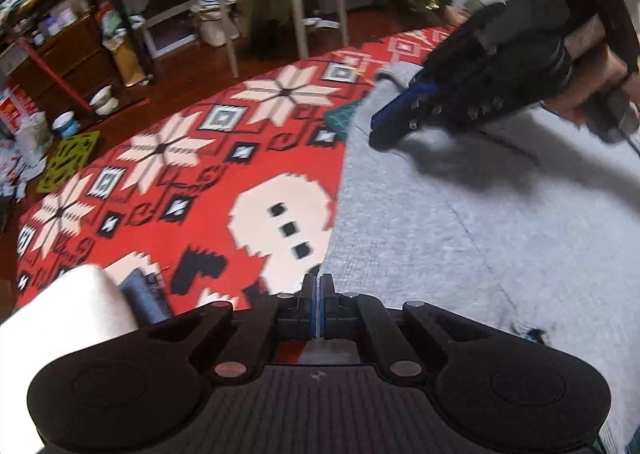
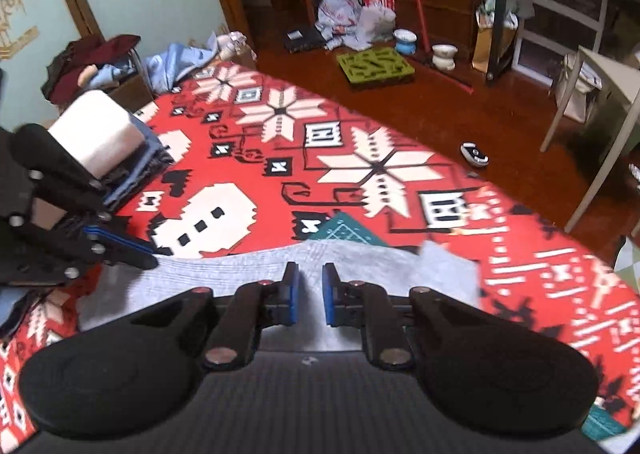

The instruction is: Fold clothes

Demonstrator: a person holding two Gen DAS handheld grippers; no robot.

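A grey knit garment lies spread on a red patterned blanket, its far edge showing in the right wrist view. My left gripper is at the garment's left edge with its fingers pressed together on a thin strip of the cloth; the right wrist view shows it from the side. My right gripper hovers over the garment's far edge, open, with only cloth showing through the gap. From the left wrist view it is a blurred shape held by a hand.
A stack of folded clothes, white on top of blue, sits on the blanket's left. Beyond the blanket's edge is a wooden floor with a green tray, bowls, white table legs and shelves.
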